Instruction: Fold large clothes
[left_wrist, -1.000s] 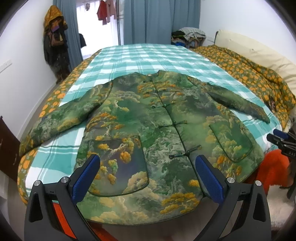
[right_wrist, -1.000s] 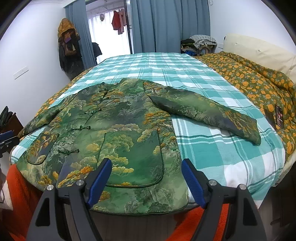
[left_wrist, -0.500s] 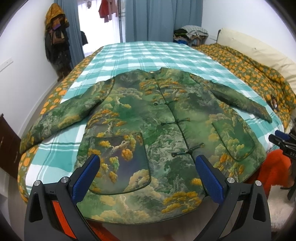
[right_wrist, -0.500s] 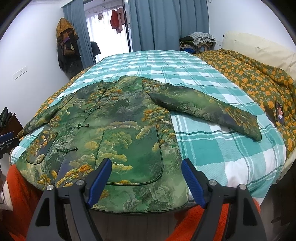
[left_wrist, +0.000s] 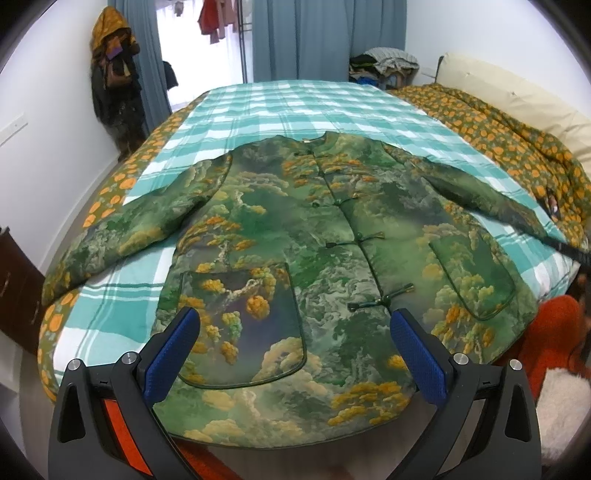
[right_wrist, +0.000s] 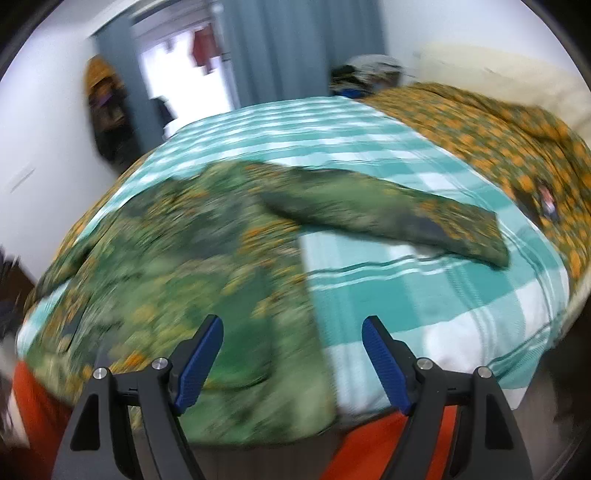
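Blurring hides the jacket (right_wrist: 177, 258) pattern (right view only).

right gripper (right_wrist: 291, 354) has swung sideways along the bed's (right_wrist: 424, 295) near edge toward the jacket's (right_wrist: 184, 258) right sleeve; its view blurred.

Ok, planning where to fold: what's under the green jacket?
The green jacket lies flat on a teal checked blanket, which shows all around it. One sleeve end overhangs an orange-patterned quilt. Anything beneath the jacket body is covered.

Black left gripper (left_wrist: 295, 354) and right gripper (right_wrist: 293, 354): blue textured jaws, silver screws.
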